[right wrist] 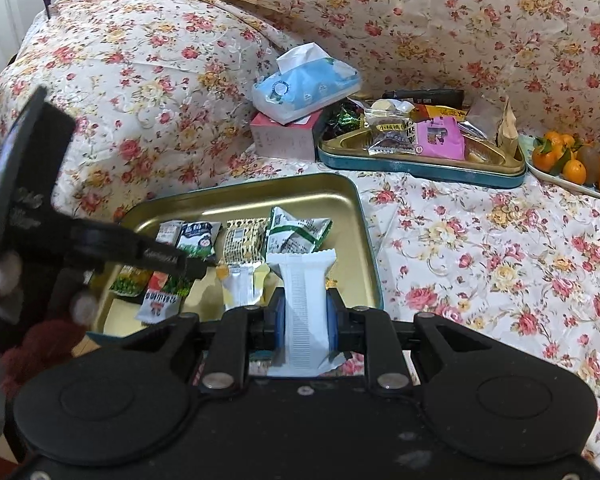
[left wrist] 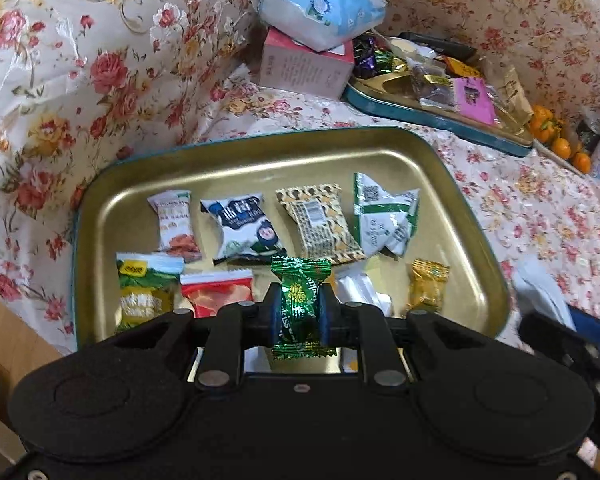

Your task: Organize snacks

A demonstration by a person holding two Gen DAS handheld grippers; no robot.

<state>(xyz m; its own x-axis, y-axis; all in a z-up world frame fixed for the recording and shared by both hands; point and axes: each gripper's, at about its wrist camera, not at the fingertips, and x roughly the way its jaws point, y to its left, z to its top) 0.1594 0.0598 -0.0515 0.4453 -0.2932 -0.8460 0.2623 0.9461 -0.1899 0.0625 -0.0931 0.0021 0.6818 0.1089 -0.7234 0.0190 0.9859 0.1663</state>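
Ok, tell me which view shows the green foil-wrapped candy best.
The left wrist view: the green foil-wrapped candy sits centre frame, pinched in the left tool, its lettering readable. In the right wrist view the left tool crosses the gold metal tray and hides that candy.

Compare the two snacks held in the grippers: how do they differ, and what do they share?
The green candy in the left gripper is shiny foil with twisted, frilled ends; the white packet in the right gripper is plain, matte and longer, with flat sealed ends. Both stand upright between blue pads above the gold tray.
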